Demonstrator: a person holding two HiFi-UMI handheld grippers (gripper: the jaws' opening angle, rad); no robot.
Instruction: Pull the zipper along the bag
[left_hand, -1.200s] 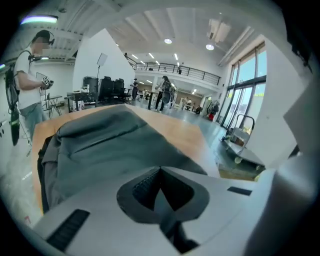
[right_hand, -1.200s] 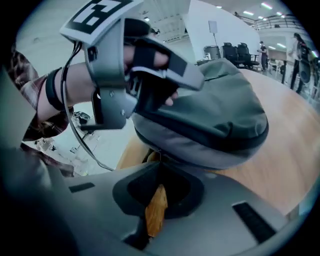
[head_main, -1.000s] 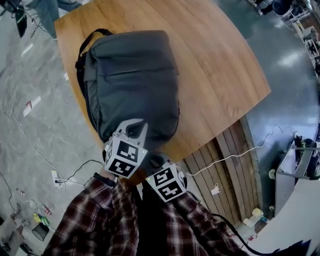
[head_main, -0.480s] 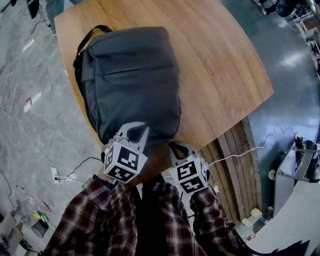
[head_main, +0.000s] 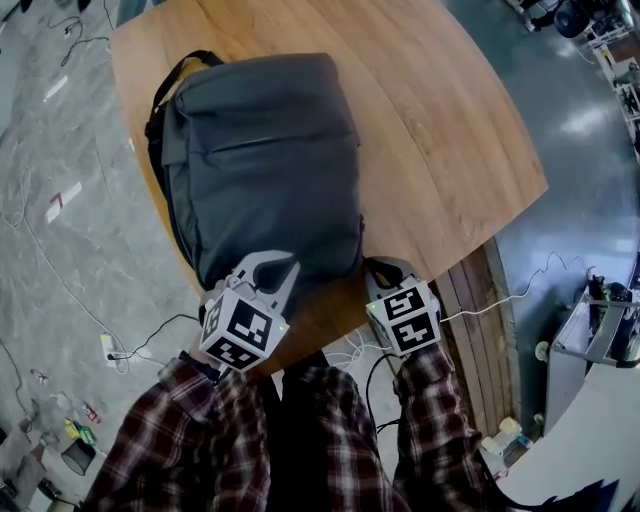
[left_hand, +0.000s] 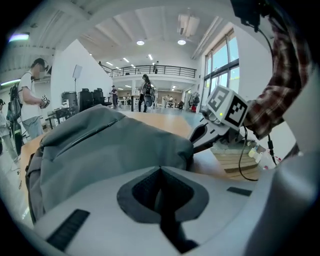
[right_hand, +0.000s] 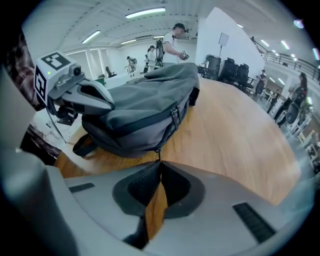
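Note:
A grey backpack (head_main: 260, 150) lies flat on the wooden table (head_main: 450, 130), its black carry handle (head_main: 175, 80) at the far end. My left gripper (head_main: 278, 263) is shut and rests at the bag's near end; the left gripper view shows grey fabric (left_hand: 110, 145) just past its tips (left_hand: 160, 169). My right gripper (head_main: 377, 266) is shut at the bag's near right corner. In the right gripper view a small zipper pull (right_hand: 158, 151) hangs from the bag (right_hand: 145, 105) right at the jaw tips (right_hand: 160, 164); I cannot tell whether they touch it.
The table's near edge runs under both grippers. Stacked wooden planks (head_main: 470, 300) sit below at the right, with a white cable across them. Cables and a power strip (head_main: 112, 352) lie on the floor at the left. People stand far off (right_hand: 172, 40).
My right gripper has moved right and forward, from near my chest to the bag's near right corner. The left gripper has barely shifted.

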